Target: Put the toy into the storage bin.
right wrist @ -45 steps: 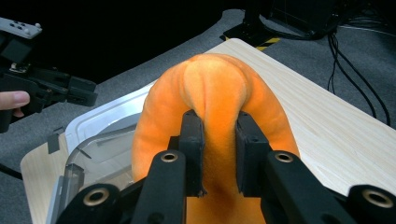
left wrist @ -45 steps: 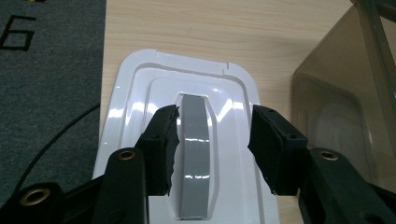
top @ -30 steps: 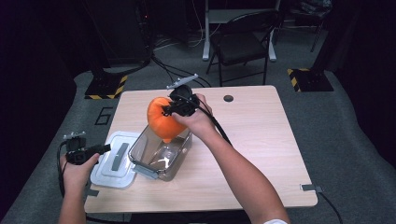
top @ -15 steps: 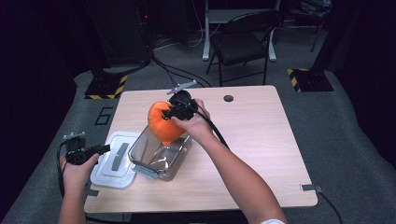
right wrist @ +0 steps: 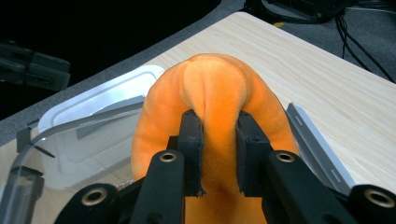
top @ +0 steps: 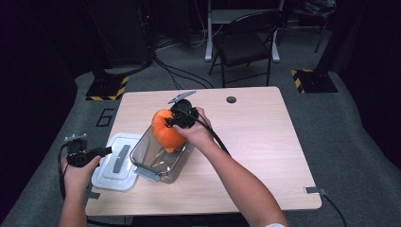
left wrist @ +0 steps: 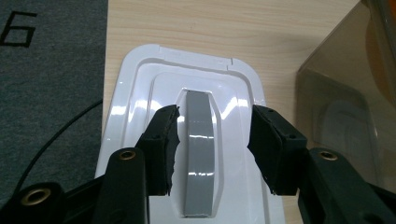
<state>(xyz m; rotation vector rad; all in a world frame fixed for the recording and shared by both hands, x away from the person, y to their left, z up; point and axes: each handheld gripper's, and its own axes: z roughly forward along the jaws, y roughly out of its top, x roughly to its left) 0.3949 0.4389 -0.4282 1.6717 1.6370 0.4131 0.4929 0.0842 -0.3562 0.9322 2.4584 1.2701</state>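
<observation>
right gripper is clamped on a fold of the orange plush toy, left of frame centre in the high view. the toy hangs straight over the clear container, its lower tip at the rim; container lies directly below, so my guess is a plain descent. left gripper, lower left, is unclenched and holds nothing, jaws straddling the grey handle of the white lid just beside the container.

High view looks down from above; gripper views close on container
</observation>
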